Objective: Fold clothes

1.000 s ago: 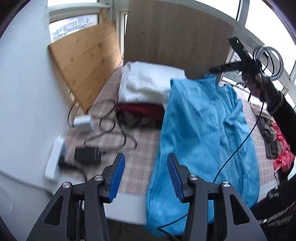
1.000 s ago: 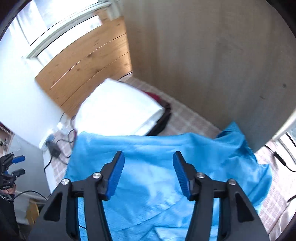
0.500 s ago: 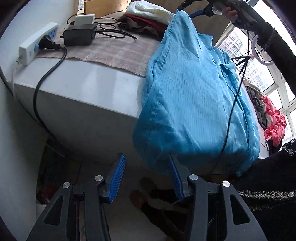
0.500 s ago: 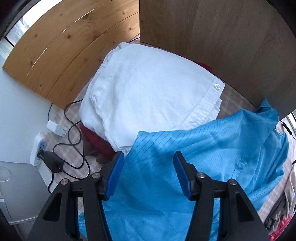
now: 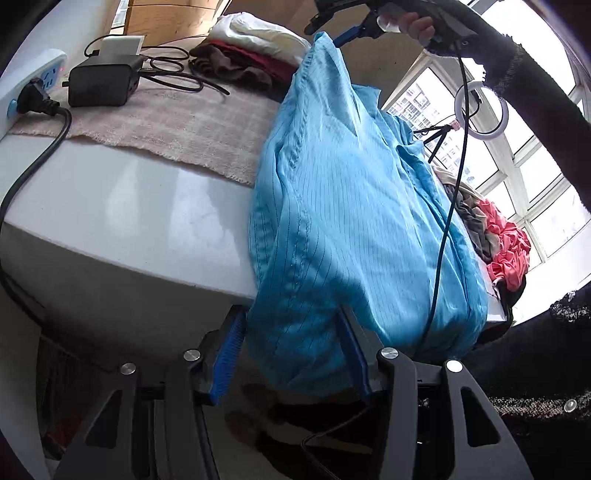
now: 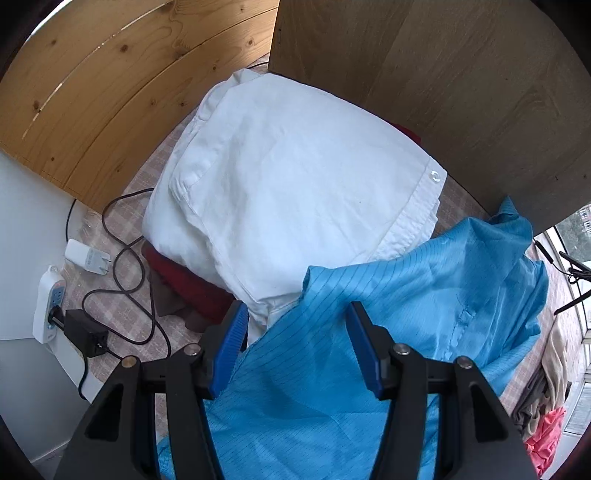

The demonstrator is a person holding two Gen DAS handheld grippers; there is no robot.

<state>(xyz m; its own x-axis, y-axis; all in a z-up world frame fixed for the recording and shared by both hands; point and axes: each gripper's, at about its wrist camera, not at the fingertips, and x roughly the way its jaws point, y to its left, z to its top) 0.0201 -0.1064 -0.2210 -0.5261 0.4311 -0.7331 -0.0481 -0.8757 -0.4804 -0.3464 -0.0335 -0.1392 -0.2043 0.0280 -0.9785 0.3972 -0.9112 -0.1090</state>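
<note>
While hanging over the near edge of the white table (image 5: 129, 206), blue striped garment (image 5: 351, 206) drapes down from the checked cloth (image 5: 192, 122), hem dangling right between the pads of the left gripper (image 5: 291, 354). Jaws spread wide there, blue fingers (image 5: 231, 347) either side of the fabric, not closed on it. Whether the pads touch the cloth: cannot tell.

Up top, right gripper (image 6: 293, 339) poised over the far end of the same garment (image 6: 406, 302), jaws apart, nothing pinched; raised corner of blue fabric poking up between the fingers (image 6: 362, 343). Also visible from the left wrist view, right gripper (image 5: 343, 27) sitting at the garment's upper corner, held in a hand (image 5: 413, 24).

Just behind the blue cloth, folded white shirt (image 6: 288, 184) stacked on a dark red piece (image 6: 188, 280). Off to the side, power strip (image 6: 50, 306), black adapter (image 5: 103, 85), white charger (image 6: 86, 258), looping cables (image 6: 125, 280). Far right, pink and grey clothes heap (image 5: 495, 236). Wooden boards (image 6: 110, 92) propped behind.
</note>
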